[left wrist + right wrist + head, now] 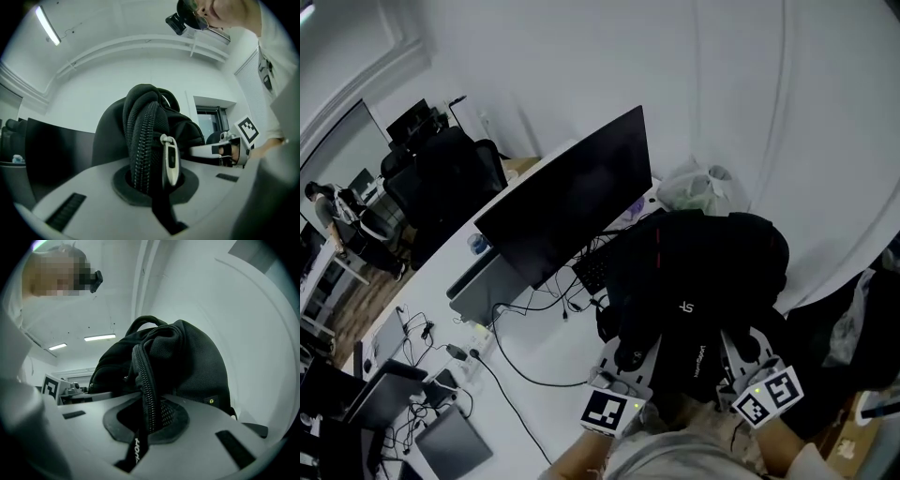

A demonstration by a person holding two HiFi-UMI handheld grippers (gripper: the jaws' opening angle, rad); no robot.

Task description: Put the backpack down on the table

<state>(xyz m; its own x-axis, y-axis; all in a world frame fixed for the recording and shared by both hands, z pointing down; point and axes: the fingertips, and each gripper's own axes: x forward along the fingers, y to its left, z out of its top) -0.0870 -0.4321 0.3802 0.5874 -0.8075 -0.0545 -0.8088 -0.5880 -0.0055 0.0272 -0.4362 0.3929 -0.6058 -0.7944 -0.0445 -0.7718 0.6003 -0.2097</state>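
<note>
Desk [534, 361] ahead, I am holding the backpack [694, 272] mid-carry, left gripper [152, 176] and right gripper [147, 416] clamping its zippered edges, next needing level lowering.

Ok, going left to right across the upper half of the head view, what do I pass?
Person standing in the background → black office chair → monitor → plastic bag.
</note>
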